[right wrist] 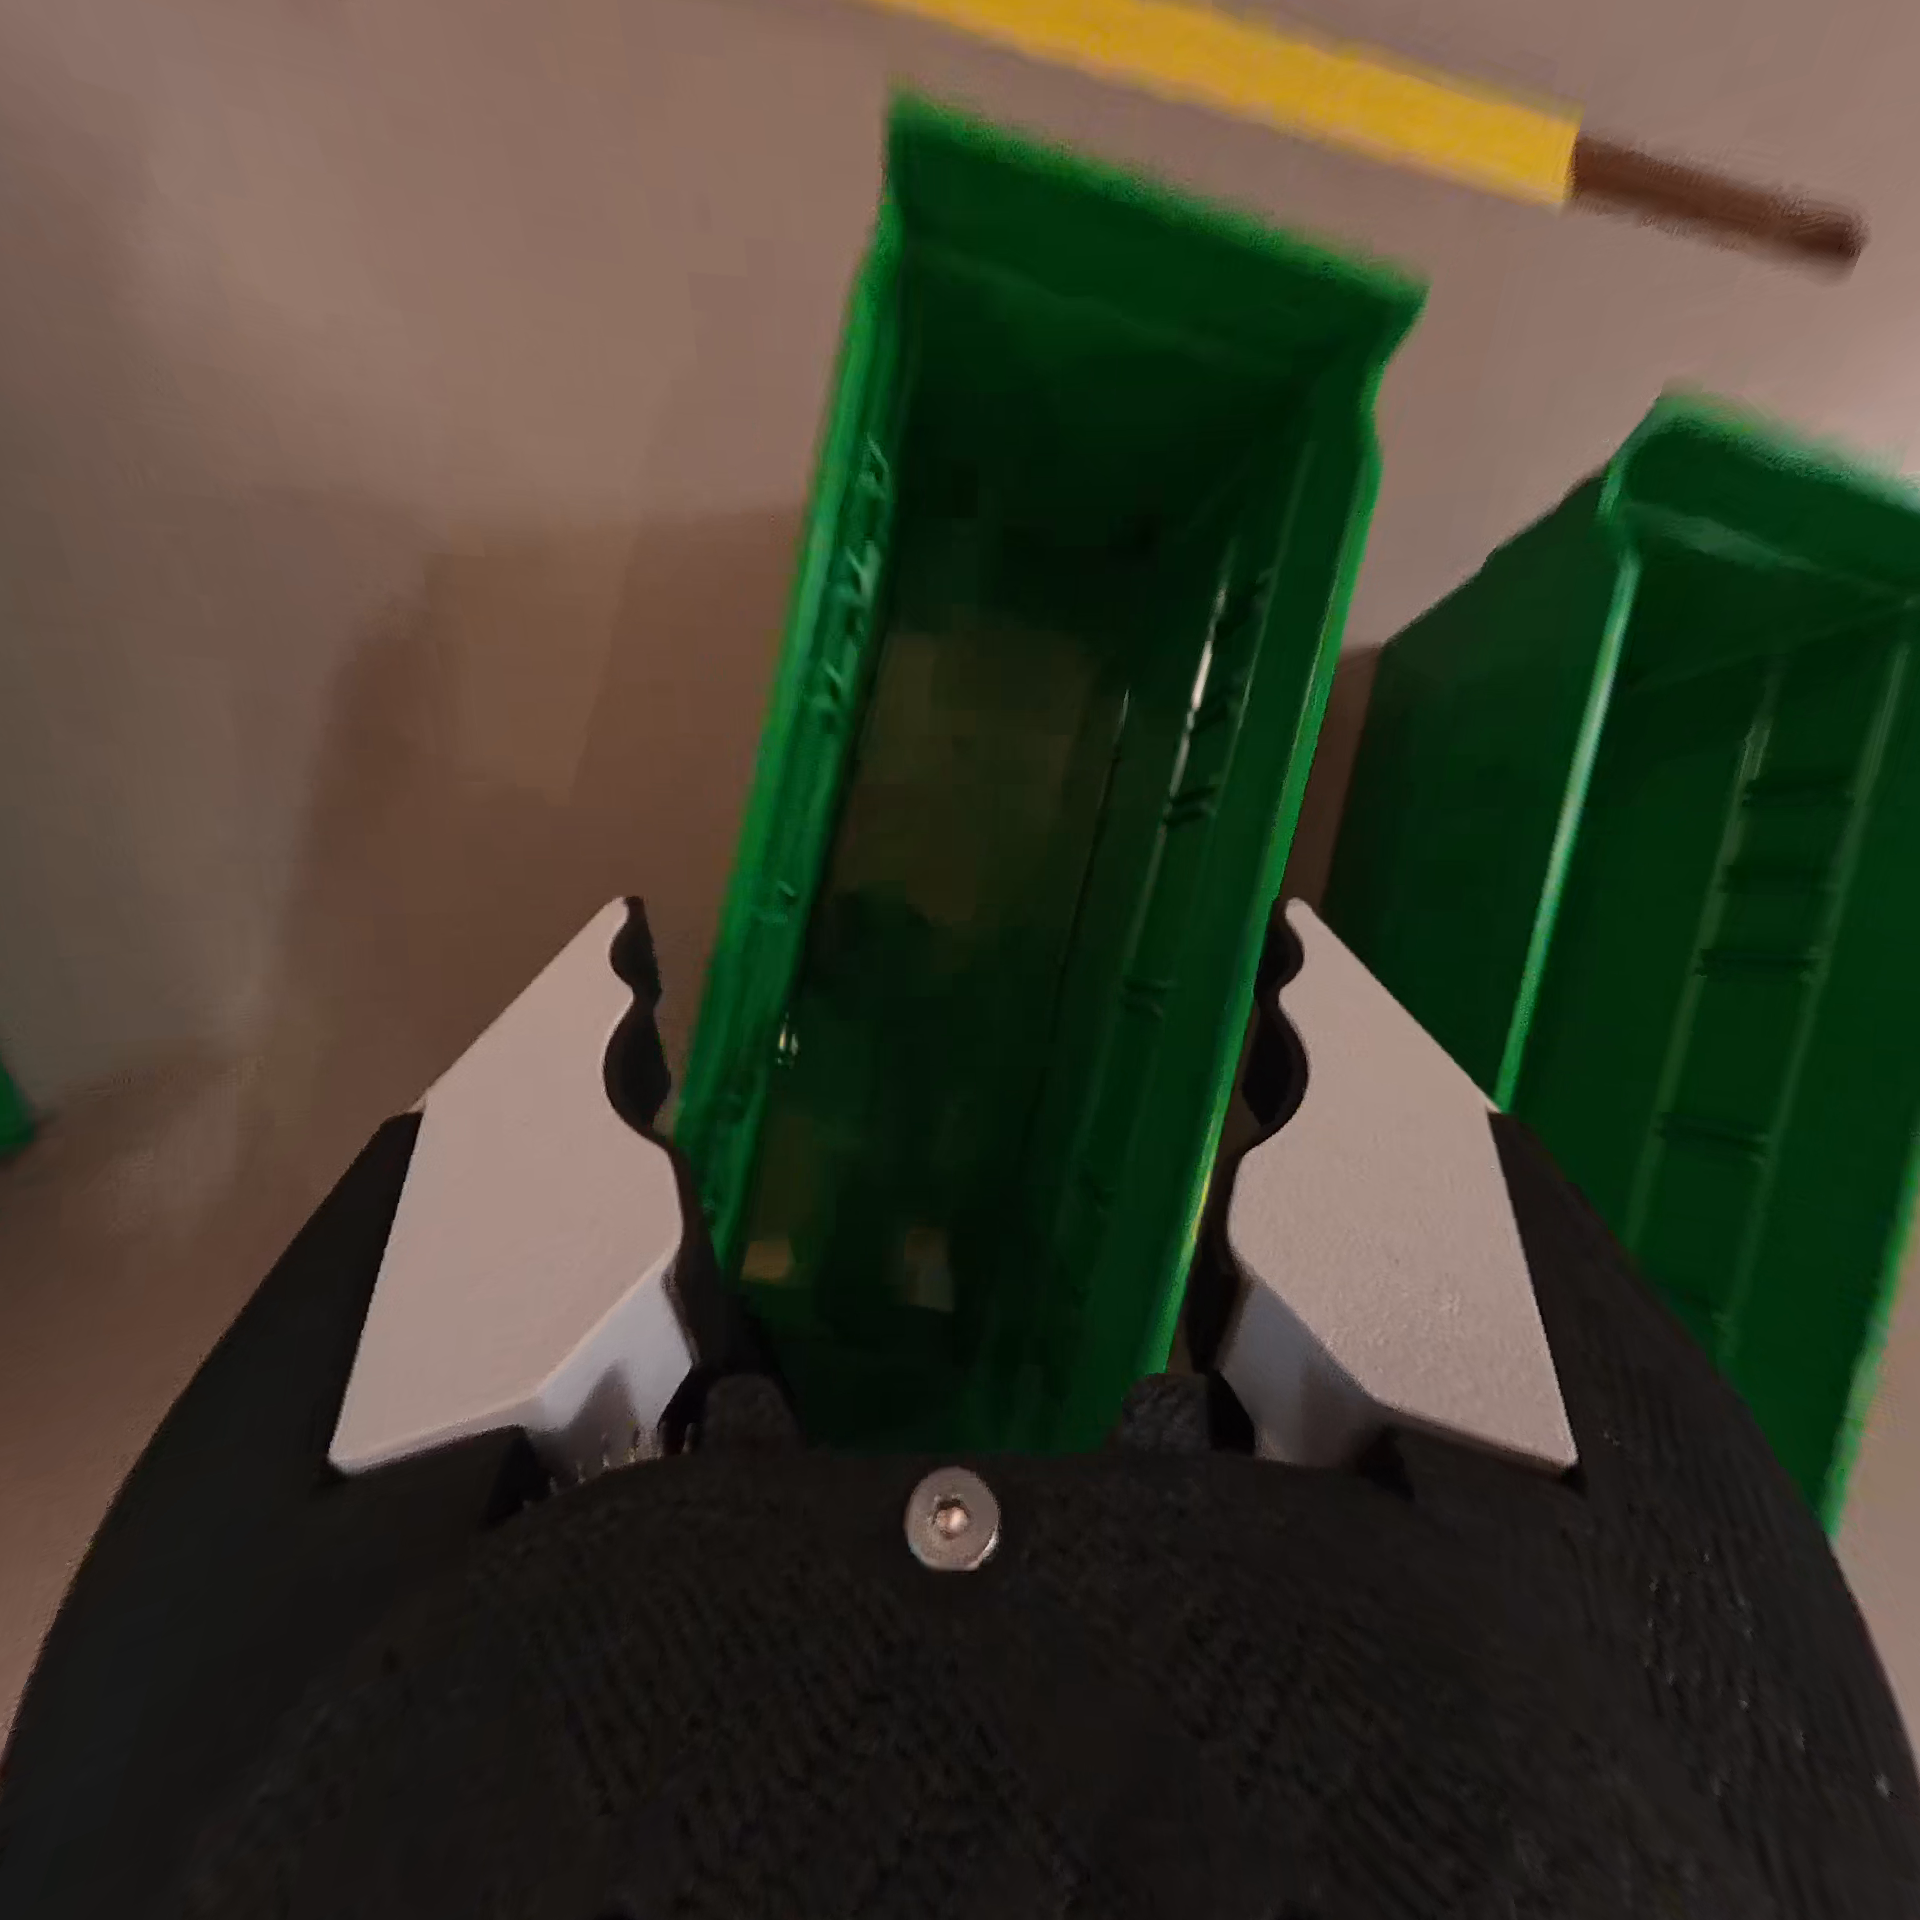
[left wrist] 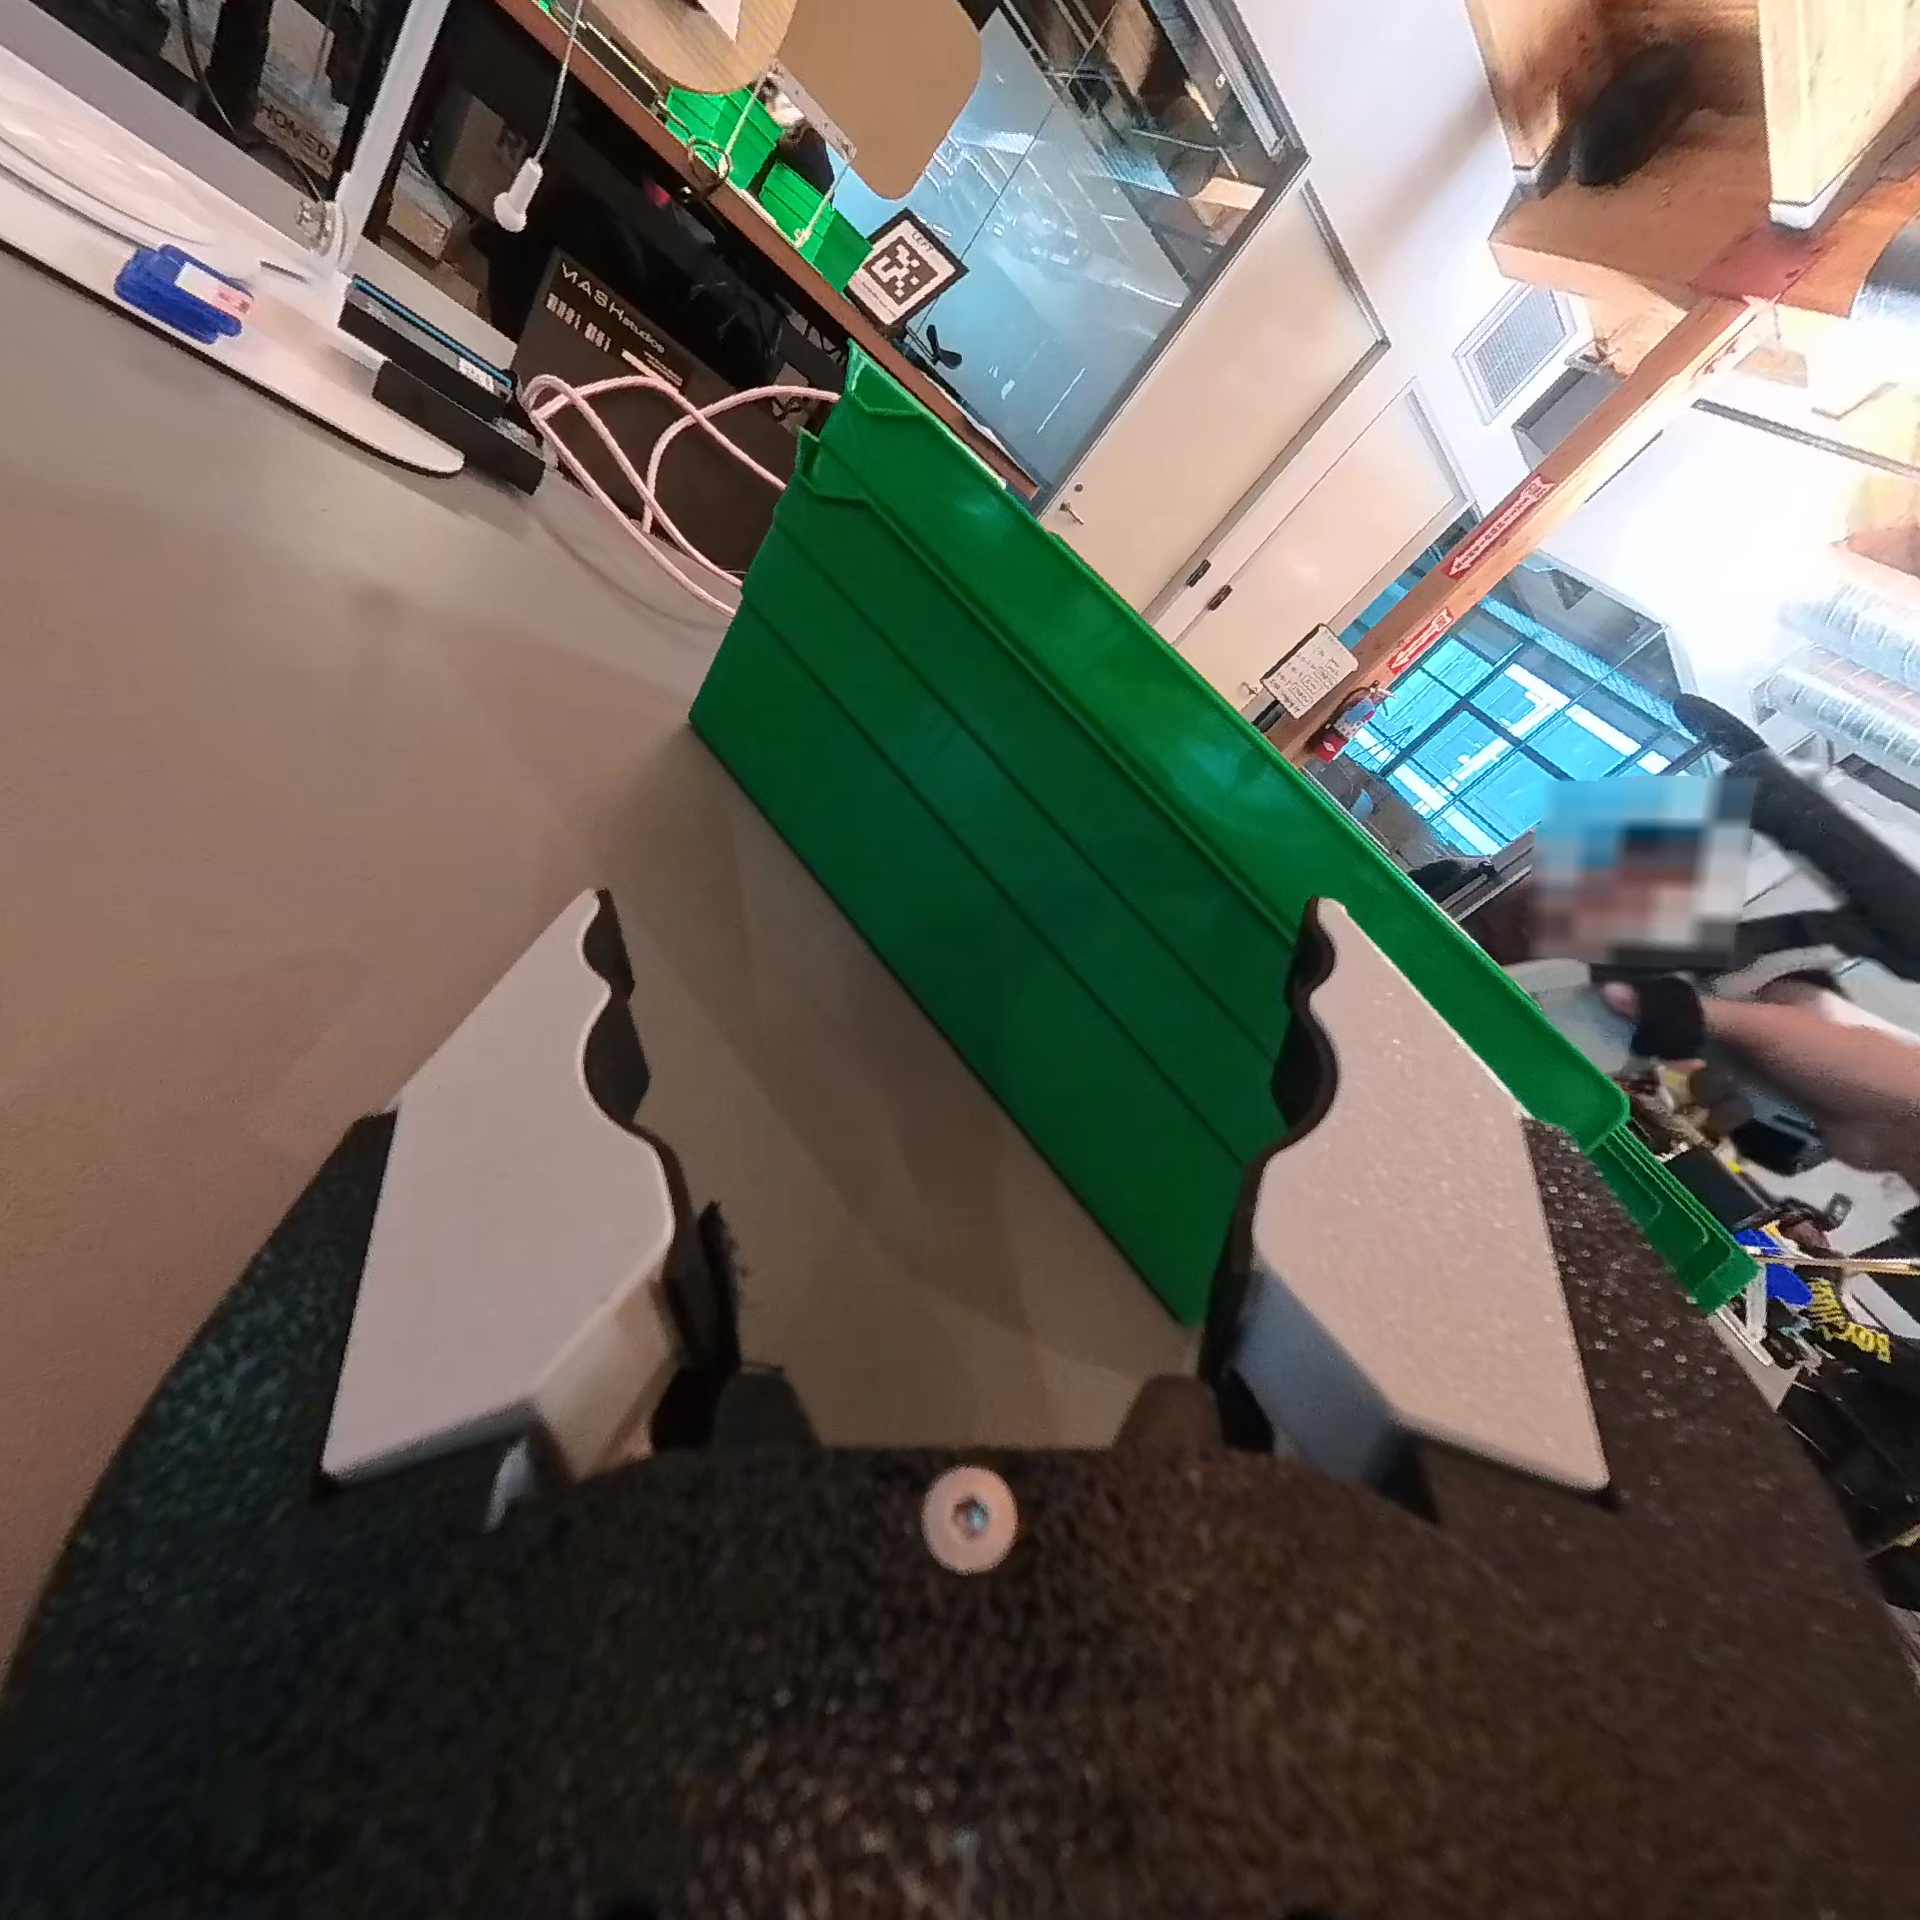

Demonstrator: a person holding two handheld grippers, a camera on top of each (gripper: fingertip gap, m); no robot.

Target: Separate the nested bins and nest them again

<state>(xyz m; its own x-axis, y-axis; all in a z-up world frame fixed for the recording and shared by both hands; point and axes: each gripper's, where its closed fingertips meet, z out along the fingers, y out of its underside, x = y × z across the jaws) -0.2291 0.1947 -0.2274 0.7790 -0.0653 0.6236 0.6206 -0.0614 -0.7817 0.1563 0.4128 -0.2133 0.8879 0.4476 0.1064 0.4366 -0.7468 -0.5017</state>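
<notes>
Fingers of the left gripper (left wrist: pixel 956 1049) stand apart, empty, nested green bins (left wrist: pixel 1049 790) at centre frame — printed black box (left wrist: pixel 608 322) upper left. Right gripper (right wrist: pixel 956 1049) fingers straddle a green bin (right wrist: pixel 1039 779), contact unclear; second bin (right wrist: pixel 1683 883) at right — unseen in the left view.

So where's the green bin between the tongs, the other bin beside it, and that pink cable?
held bin (right wrist: pixel 997 831): right wrist view, inside floor.
second bin (right wrist: pixel 1662 935): right wrist view, inner wall.
pink cable (left wrist: pixel 665 457): left wrist view, loop.
</notes>
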